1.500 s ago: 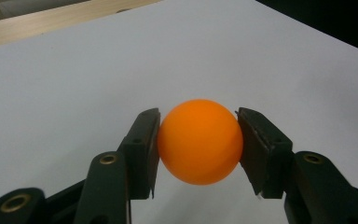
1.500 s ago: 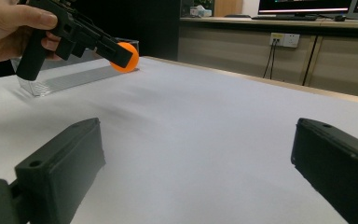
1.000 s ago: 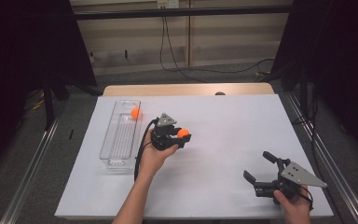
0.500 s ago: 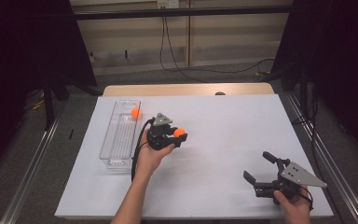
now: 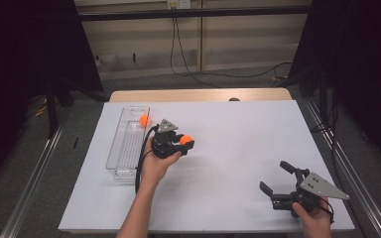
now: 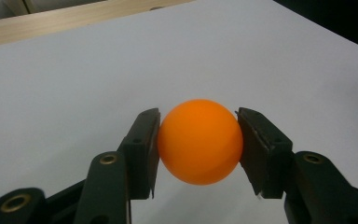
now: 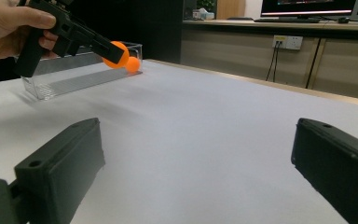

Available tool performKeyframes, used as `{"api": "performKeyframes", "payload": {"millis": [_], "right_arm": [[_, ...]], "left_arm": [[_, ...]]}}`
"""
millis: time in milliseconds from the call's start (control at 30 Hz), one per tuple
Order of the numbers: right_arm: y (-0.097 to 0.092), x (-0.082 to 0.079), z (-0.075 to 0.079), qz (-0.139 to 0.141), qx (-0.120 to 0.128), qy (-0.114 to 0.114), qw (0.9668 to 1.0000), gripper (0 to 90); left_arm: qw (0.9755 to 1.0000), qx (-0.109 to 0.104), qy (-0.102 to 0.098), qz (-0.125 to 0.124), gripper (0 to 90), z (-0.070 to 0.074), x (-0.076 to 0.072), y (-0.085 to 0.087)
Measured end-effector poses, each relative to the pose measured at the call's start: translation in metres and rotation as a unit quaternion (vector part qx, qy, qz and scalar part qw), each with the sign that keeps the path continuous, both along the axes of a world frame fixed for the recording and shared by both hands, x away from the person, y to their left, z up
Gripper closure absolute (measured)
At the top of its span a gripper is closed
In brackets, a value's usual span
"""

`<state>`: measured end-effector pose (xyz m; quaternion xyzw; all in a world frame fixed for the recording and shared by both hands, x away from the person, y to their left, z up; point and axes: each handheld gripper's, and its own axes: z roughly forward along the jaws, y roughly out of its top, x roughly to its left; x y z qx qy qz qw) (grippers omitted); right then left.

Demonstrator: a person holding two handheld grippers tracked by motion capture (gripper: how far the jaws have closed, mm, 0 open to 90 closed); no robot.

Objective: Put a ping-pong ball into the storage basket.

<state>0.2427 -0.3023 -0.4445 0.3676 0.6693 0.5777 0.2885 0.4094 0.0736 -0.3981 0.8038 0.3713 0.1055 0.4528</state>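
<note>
My left gripper (image 5: 184,143) is shut on an orange ball (image 5: 186,140), held a little above the white table just right of the clear tray (image 5: 121,157). In the left gripper view the orange ball (image 6: 199,141) sits squeezed between both black pads (image 6: 143,151). A second orange ball (image 5: 144,120) lies inside the tray at its far end. My right gripper (image 5: 279,180) rests at the near right of the table, open and holding nothing. The right gripper view shows the left gripper with its ball (image 7: 117,54) in front of the tray's ball (image 7: 132,64).
The white table cover (image 5: 238,134) spreads wide between the two grippers. A wooden edge (image 5: 198,94) runs along the table's far side. Black metal rails (image 5: 39,163) flank the table, and cables (image 5: 188,59) lie on the floor behind.
The left gripper with the orange ball has shifted slightly left, toward the tray. The right gripper has stayed in place.
</note>
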Motion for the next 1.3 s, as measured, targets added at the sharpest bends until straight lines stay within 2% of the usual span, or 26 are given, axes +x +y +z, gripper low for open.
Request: {"api": "performKeyframes", "payload": {"millis": [500,933,1067,1300], "right_arm": [[0.0,0.0,0.0,0.002,0.002,0.0,1.0,1.9],[0.0,0.0,0.0,0.001,0.0,0.0,1.0,1.9],[-0.001,0.0,0.001,0.001,-0.001,-0.002,1.0,1.7],[-0.001,0.0,0.0,0.001,-0.001,-0.001,1.0,1.4]], "left_arm": [[0.9997,-0.013,0.0,0.019,50.7,0.005,0.001,0.013],[0.9994,-0.013,-0.004,0.03,50.8,0.011,-0.001,0.025],[0.9991,-0.022,-0.004,0.037,50.8,0.012,-0.001,0.03],[0.999,-0.017,-0.003,0.041,50.8,0.013,0.0,0.034]]}}
